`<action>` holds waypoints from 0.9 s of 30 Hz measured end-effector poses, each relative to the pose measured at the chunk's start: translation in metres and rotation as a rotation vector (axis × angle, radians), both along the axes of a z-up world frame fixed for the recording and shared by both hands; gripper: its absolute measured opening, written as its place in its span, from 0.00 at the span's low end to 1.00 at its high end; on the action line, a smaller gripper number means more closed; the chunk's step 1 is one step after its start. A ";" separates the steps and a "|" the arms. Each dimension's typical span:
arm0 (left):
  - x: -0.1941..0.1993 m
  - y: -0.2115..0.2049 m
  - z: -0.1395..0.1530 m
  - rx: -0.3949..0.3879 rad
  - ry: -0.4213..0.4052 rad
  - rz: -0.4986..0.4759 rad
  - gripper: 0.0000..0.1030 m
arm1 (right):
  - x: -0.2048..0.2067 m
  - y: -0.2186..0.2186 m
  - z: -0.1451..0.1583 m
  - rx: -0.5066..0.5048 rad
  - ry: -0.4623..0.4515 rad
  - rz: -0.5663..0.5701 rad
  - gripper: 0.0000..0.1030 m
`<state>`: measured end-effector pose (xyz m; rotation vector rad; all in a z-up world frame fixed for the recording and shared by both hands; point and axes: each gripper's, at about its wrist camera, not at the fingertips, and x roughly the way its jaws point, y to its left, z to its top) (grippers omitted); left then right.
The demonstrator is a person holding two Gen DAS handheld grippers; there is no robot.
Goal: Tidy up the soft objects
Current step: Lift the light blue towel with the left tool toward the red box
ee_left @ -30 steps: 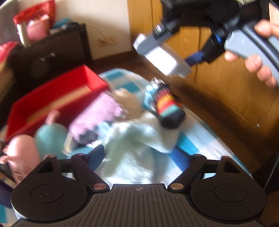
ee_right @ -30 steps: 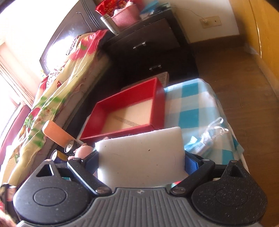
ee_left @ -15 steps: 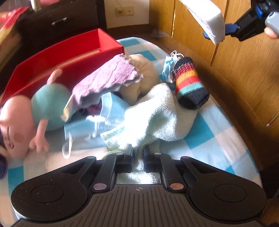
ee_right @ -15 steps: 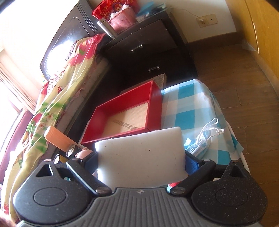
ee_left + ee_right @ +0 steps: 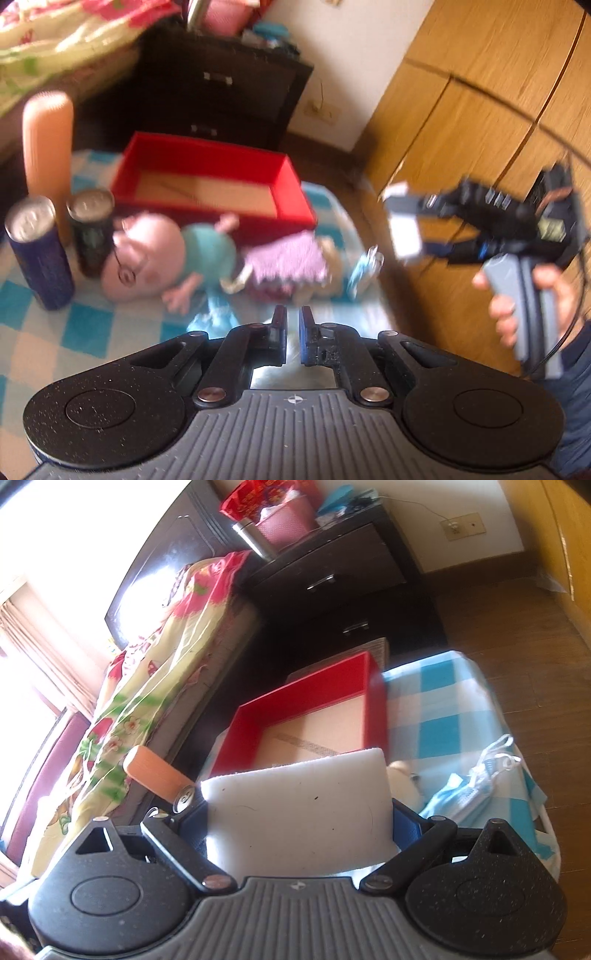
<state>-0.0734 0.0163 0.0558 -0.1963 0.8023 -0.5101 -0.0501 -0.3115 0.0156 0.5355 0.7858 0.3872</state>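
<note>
White sponge (image 5: 299, 812): sitting gripped in right gripper (image 5: 299, 823), above red box (image 5: 306, 701).
Handling: looking light, squashy; holding by side edges suits it.
Left gripper (image 5: 291, 332): fingers nearly closed; contents unclear.
Doll (image 5: 166, 254): lying on table (image 5: 74, 332).

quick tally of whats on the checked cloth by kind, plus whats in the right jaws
Drink cans: 2, blue and dark
Orange cylinder: 1
Red box: 1
Plush doll: 1
Purple cloth: 1
Blue face masks: 1 bundle
White foam block in right gripper: 1
Total: 8
</note>
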 end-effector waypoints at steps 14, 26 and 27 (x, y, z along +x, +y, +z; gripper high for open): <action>-0.022 -0.059 -0.067 0.458 0.001 -0.279 0.44 | -0.004 0.017 -0.001 -0.030 -0.006 0.037 0.74; 0.000 -0.096 -0.142 0.708 0.053 -0.602 0.74 | 0.000 0.023 -0.010 -0.040 0.026 0.070 0.74; 0.002 -0.093 -0.139 0.684 0.070 -0.574 0.65 | 0.000 0.023 -0.011 -0.041 0.026 0.073 0.74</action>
